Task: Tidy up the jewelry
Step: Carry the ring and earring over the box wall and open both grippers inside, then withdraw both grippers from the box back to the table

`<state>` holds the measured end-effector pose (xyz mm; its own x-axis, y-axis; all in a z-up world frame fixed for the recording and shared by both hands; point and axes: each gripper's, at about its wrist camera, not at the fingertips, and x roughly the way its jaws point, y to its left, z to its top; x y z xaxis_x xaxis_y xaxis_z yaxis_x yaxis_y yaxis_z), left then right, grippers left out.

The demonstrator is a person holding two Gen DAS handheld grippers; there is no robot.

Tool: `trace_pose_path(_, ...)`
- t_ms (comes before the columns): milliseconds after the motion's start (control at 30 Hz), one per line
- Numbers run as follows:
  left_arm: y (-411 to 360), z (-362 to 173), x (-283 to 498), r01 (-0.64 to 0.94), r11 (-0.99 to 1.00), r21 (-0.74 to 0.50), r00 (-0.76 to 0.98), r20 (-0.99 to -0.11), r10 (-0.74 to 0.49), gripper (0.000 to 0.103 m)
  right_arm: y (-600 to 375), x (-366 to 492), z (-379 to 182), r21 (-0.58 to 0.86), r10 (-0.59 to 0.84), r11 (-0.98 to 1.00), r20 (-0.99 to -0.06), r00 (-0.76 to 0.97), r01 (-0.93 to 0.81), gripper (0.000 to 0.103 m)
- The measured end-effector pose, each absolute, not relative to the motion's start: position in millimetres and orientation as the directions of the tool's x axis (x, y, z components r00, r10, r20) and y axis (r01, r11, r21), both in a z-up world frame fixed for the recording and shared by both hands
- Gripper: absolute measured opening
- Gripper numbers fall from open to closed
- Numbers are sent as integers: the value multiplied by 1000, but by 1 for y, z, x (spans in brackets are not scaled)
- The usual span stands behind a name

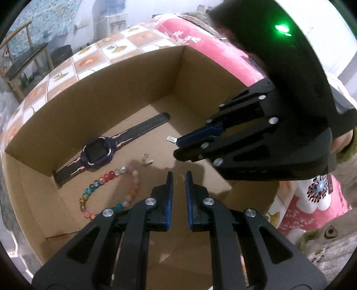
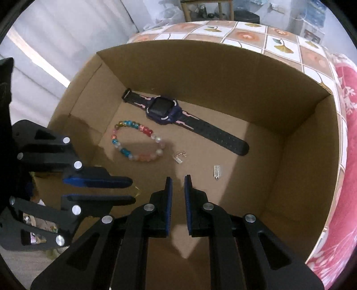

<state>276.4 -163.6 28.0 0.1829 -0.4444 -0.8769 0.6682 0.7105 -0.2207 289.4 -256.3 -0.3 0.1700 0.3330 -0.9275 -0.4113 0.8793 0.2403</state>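
Two black hand-held grippers, left (image 1: 177, 178) and right (image 2: 177, 183), hover nearly closed and empty above an open brown cardboard box (image 2: 200, 67) holding a dark purple smartwatch (image 2: 164, 110) and a multicoloured bead bracelet (image 2: 136, 140).

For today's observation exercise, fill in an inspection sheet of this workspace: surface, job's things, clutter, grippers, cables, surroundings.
Surface: open cardboard box on a tiled-pattern tabletop.
Job's things: dark smartwatch, colourful bead bracelet, two small silver pieces, all lying on the box floor.
Clutter: a small yellowish item lies beyond the left fingertips; unclear what.
Grippers: left gripper and right gripper both above the box floor, jaws nearly shut, nothing held.
Cables: nothing seen.
Surroundings: pink floral fabric, wooden stand.
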Motion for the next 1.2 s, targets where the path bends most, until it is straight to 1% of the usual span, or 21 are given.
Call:
trace_pose_path(100,-157,28,280,647,720,-250,175,-871,-460,12,-264,290,4,243,337,886,-923,188,-396,13)
trace_pose_path(167,-154,29,281,638,726,-257,179,-867,-465,13,-268,292,8,243,339,890,-919,203,-387,20)
trace_pose_path(333,-146,39,282,624,737,-261,212,-851,-481,14,-280,288,25,251,355,896,-901,250,-367,20)
trace_pose_path(367,-144,43,282,618,742,-260,225,-846,-484,19,-284,287,30,257,361,898,-893,267,-356,20)
trace_pose_path(433,-136,51,278,607,751,-261,257,-829,-497,25,-290,281,42,275,386,895,-873,300,-351,22)
trace_pose_path(500,-130,59,276,589,761,-271,283,-813,-508,32,-297,273,54,285,402,895,-849,342,-343,27)
trace_pose_path(533,-123,64,272,573,767,-288,301,-797,-524,39,-300,267,60,286,407,896,-836,368,-341,28)
trace_pose_path(567,-115,70,266,557,773,-302,321,-781,-536,44,-304,257,69,288,417,894,-815,402,-342,31)
trace_pose_path(600,-109,74,262,549,778,-307,337,-770,-542,46,-309,248,76,295,429,892,-795,428,-343,33)
trace_pose_path(633,-102,79,253,540,784,-308,365,-753,-547,50,-312,239,82,305,440,889,-778,449,-343,40)
trace_pose_path(667,-95,84,244,532,792,-301,393,-740,-545,55,-319,224,89,320,457,884,-750,479,-341,43)
trace_pose_path(800,-72,102,207,519,807,-282,482,-683,-548,68,-333,180,103,351,489,871,-674,553,-343,44)
trace_pose_path(833,-65,105,195,515,808,-285,501,-665,-554,73,-336,168,104,361,499,866,-656,566,-346,44)
trace_pose_path(933,-51,107,168,502,818,-280,541,-636,-550,80,-339,132,99,384,525,851,-615,589,-358,44)
trace_pose_path(1033,-47,96,147,497,822,-276,532,-651,-541,84,-337,109,81,424,549,835,-616,565,-350,44)
trace_pose_path(1200,-52,67,120,497,828,-258,487,-707,-513,84,-330,94,38,476,550,834,-669,500,-279,44)
